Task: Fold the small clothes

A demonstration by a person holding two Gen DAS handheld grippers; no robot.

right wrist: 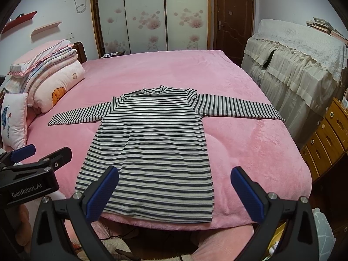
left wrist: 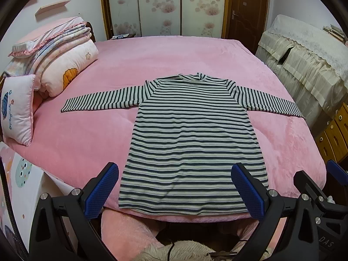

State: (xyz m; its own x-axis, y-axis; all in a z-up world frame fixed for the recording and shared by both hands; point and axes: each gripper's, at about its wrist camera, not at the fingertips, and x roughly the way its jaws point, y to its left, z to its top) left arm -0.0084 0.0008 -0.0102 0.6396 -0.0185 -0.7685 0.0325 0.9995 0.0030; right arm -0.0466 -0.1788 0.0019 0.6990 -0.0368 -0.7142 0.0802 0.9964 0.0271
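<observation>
The striped long-sleeved shirt (left wrist: 191,139) lies flat on the pink bed (left wrist: 91,130), sleeves spread. The left gripper (left wrist: 175,187) and right gripper (right wrist: 175,188) hover wide open and empty above the hem. Best start: pinch one sleeve cuff and fold it across the body.

A bed (left wrist: 195,50) with a pink plush cover fills the frame; a striped shirt (left wrist: 191,143) lies flat at centre, folded quilts (left wrist: 65,61) and a pillow (left wrist: 17,111) at left.

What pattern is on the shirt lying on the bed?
Dark and white stripes on the shirt, clearest in the left wrist view.
</observation>
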